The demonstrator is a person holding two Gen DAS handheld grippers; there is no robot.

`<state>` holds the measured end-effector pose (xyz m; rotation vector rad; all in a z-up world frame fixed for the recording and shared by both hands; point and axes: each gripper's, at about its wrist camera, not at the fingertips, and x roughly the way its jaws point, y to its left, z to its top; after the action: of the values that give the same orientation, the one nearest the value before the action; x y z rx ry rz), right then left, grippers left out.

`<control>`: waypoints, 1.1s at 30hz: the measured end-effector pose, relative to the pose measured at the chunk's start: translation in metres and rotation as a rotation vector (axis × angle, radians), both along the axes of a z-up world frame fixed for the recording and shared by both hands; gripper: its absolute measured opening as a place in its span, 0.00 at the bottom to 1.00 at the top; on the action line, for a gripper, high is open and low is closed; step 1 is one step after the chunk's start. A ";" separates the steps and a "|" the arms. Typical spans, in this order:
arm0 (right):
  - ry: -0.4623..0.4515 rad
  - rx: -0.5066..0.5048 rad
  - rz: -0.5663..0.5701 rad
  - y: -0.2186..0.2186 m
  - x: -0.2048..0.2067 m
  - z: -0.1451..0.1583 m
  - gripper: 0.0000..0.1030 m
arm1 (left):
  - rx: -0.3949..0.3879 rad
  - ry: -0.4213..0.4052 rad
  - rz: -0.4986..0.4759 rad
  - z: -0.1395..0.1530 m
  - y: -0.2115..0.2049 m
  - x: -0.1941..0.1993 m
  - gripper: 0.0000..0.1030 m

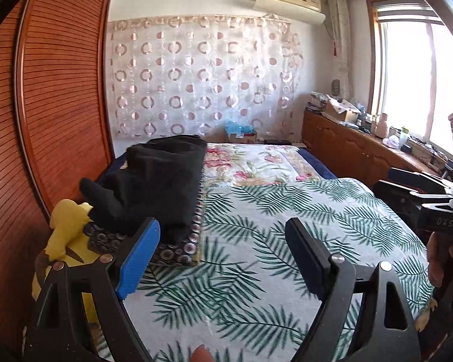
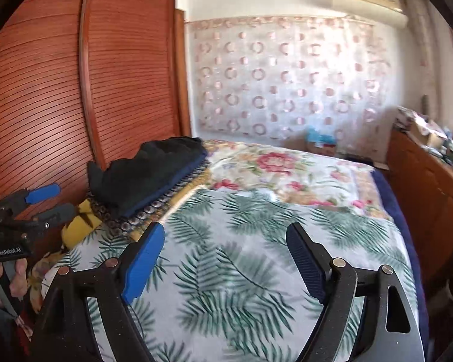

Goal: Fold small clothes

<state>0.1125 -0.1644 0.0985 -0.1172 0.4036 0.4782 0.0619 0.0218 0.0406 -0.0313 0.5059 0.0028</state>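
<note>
Both my left gripper [image 1: 223, 259] and right gripper [image 2: 225, 262] hang with jaws wide apart, empty, over the bare leaf-print bed [image 1: 256, 211]. The folded clothes [image 1: 154, 181] sit stacked at left of frame; folding looks largely done.

A big bed [image 1: 256, 211] with a leaf cover fills the room. A brown wooden wardrobe [image 1: 60, 90] stands beside it. A curtain [image 1: 196, 78] with circles hangs on the back wall. Bright sun comes through the window [image 1: 413, 81] above a low cupboard [image 1: 347, 147]
</note>
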 end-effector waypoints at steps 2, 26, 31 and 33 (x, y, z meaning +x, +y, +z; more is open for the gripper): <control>-0.004 0.022 -0.036 -0.011 -0.017 0.002 0.82 | 0.003 0.003 -0.014 0.001 -0.010 -0.002 0.83; -0.144 0.086 -0.268 -0.011 -0.107 0.021 0.82 | 0.008 -0.138 -0.059 0.067 -0.061 -0.024 0.83; -0.156 0.088 -0.267 -0.004 -0.106 0.012 0.82 | 0.004 -0.154 -0.049 0.071 -0.058 -0.029 0.83; -0.156 0.091 -0.264 -0.003 -0.106 0.009 0.82 | 0.002 -0.161 -0.044 0.070 -0.057 -0.031 0.83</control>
<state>0.0070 -0.1678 0.1079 -0.0125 0.2388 0.2244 0.0313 -0.0353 0.1109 -0.0183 0.3456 -0.0423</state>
